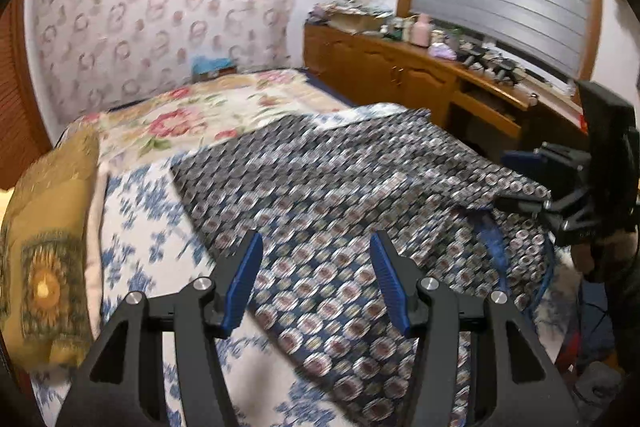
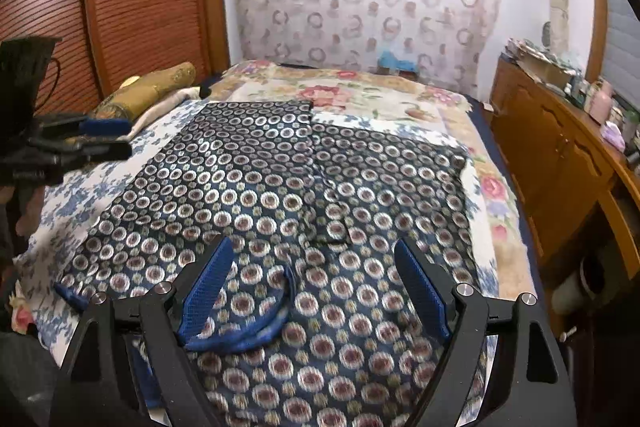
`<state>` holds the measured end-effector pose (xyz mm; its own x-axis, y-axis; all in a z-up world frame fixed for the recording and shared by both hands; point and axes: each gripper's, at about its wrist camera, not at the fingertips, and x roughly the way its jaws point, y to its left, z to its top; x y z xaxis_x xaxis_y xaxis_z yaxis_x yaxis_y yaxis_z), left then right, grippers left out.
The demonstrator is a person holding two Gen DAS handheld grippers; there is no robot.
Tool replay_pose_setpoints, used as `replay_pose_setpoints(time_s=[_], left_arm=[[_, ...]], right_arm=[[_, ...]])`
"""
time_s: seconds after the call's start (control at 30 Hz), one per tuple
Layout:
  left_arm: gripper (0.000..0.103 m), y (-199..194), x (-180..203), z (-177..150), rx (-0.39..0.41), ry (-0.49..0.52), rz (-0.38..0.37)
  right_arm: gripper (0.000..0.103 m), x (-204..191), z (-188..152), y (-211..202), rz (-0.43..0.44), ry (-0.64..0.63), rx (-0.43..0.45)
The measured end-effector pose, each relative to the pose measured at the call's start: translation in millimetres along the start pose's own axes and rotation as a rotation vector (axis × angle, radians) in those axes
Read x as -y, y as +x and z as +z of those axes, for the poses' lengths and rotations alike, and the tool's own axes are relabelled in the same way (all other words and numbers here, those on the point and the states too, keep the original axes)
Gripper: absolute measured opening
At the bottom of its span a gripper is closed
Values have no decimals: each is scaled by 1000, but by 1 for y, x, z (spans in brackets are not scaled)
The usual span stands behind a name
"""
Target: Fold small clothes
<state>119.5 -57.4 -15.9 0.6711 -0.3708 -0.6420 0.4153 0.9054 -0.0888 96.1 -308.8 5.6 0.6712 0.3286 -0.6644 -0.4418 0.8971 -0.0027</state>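
Both tongs, left (image 1: 316,279) and right (image 2: 314,285), hang wide open and empty above the spread patterned garment (image 2: 280,187) on the bed (image 2: 380,95), so grasping an edge likely comes next.

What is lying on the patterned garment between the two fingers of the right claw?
In the right wrist view, a blue neckline trim of the patterned garment curls between the open right claw fingers; otherwise only garment.

A navy garment (image 2: 280,187) dotted with silver-and-maroon circles and trimmed in blue lies on a white bedsheet (image 1: 136,211) with blue flowers, beside a cream quilt (image 2: 360,99) with pink roses and a mustard-gold cushion (image 1: 44,227).
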Motion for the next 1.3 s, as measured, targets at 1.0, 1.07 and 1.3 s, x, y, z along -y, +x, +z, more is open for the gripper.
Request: replay_pose_setpoints(time_s=[1.0, 1.07, 1.3], left_arm=[[55, -7, -21, -47, -44, -81, 50], [55, -7, -19, -46, -43, -79, 48], [55, -9, -20, -45, -34, -83, 45]], right_arm=[[38, -12, 11, 86, 106, -72, -206], [14, -12, 12, 83, 111, -70, -195], [2, -8, 18, 65, 125, -34, -98]])
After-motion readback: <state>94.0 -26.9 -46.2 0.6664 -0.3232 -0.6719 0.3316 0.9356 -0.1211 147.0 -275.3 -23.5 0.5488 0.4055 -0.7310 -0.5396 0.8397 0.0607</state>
